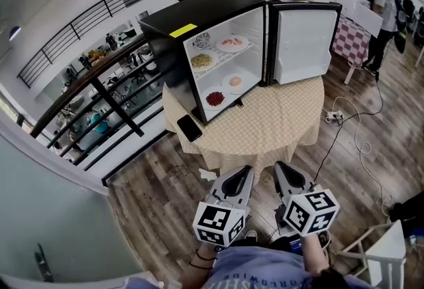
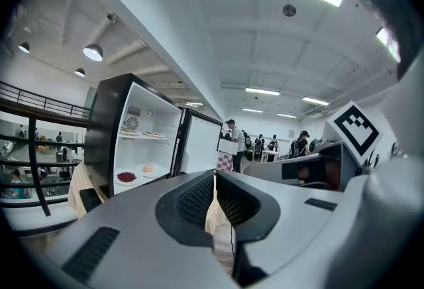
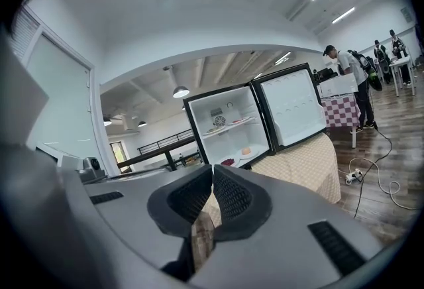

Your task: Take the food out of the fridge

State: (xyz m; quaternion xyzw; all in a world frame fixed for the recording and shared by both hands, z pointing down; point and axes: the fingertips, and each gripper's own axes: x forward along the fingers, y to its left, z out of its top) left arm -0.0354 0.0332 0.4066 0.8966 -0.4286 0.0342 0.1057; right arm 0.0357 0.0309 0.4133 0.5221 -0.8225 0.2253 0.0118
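Note:
A small black fridge (image 1: 199, 29) stands on a round table with a beige checked cloth (image 1: 278, 128), its door (image 1: 303, 42) swung open to the right. On its upper shelf sit a plate of yellowish food (image 1: 202, 60) and a plate of pink food (image 1: 232, 43). On its floor are a plate of red food (image 1: 214, 98) and a plate with an orange piece (image 1: 236, 81). My left gripper (image 1: 246, 170) (image 2: 214, 178) and right gripper (image 1: 279, 167) (image 3: 212, 172) are both shut and empty, held side by side short of the table and pointing at the fridge (image 2: 136, 135) (image 3: 232, 125).
A black phone (image 1: 189, 127) lies on the cloth in front of the fridge. A power strip (image 1: 334, 116) with white cables lies on the wooden floor at the right. A railing (image 1: 99, 92) runs along the left. People stand near a checked table (image 1: 351, 39) at the back right.

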